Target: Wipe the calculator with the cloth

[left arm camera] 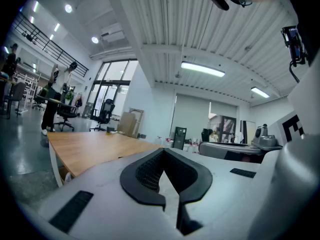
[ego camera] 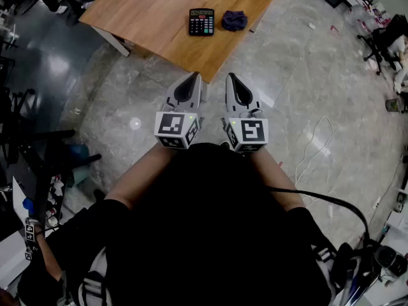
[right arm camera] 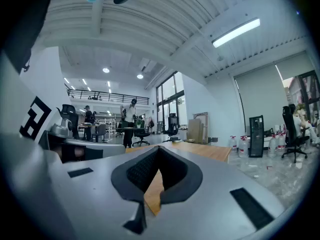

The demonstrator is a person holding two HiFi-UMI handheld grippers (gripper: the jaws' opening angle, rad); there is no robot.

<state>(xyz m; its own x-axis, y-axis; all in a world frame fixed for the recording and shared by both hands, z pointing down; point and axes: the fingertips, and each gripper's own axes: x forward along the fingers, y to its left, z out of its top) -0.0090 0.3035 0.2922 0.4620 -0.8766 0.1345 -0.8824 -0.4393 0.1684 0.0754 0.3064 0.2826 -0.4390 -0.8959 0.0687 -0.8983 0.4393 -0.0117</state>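
One wooden table (ego camera: 146, 11). On it, by the table's near edge: one calculator (ego camera: 201, 21), face up; one dark blue cloth (ego camera: 234, 21), bunched, closer to the table's right corner. Two grippers, both held short of the table: left gripper (ego camera: 194, 76) jaws pressed together, empty; right gripper (ego camera: 231, 76) likewise closed, empty.

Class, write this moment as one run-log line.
left claw: shut, empty | right claw: shut, empty | calculator: on table, untouched | cloth: beside calculator, apart | wiping: not started
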